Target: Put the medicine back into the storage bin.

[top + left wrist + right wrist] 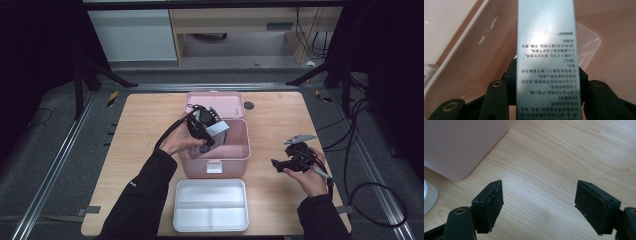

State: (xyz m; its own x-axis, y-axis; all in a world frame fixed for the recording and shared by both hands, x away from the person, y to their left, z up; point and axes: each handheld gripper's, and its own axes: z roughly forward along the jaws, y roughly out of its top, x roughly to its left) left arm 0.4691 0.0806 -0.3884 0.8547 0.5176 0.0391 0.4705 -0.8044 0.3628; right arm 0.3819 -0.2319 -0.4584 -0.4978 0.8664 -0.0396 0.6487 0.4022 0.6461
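The silver box [218, 131] is held between the jaws of the left tool [202, 129] over the open pink case [240, 156], tilted, with its lower end inside the case's mouth. In the left gripper view the same silver box [545, 60] runs up the middle of the frame, printed side toward the camera, with the jaws standing close against its two long edges and the pink case's inner wall [474, 55] behind it; the grip is judged to be on the box, though the pad contact itself is hidden behind the carton. The step in hand is taken to be the lowering of the box into the case. What is called for next is that the box be brought down until it rests on the case floor, then released and the tool lifted clear of the rim. In front of the case a white divided tray [210, 204] lies on the desk [145, 125]. Farther right, the right tool [290, 163] is held above the bare desk beside the case, its jaws spread wide with nothing between them [537, 203]
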